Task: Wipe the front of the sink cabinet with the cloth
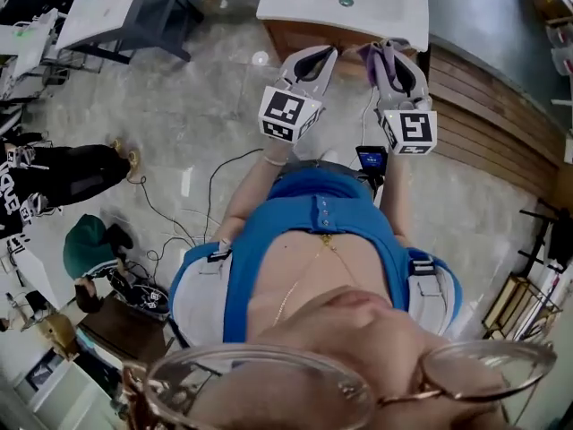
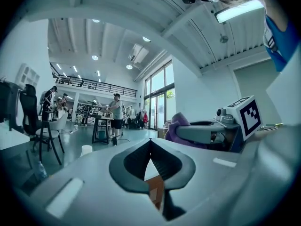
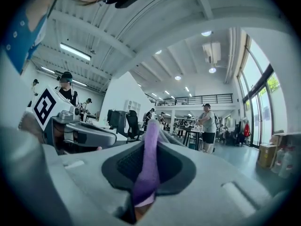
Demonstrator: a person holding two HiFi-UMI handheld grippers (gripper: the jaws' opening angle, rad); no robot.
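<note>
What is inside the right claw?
A purple cloth is pinched in the right claw, whose jaws are shut on it; a bit pokes out past the tips. The claw covers the rest, so the cloth's full shape cannot be seen.

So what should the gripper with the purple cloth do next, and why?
Probably ease the right gripper forward until the cloth presses flat on the brown cabinet front under the sink. The cloth is pinched tight in its jaws, but it seems to hang just short of the wood. The left gripper is shut and empty, so it can wait.
</note>
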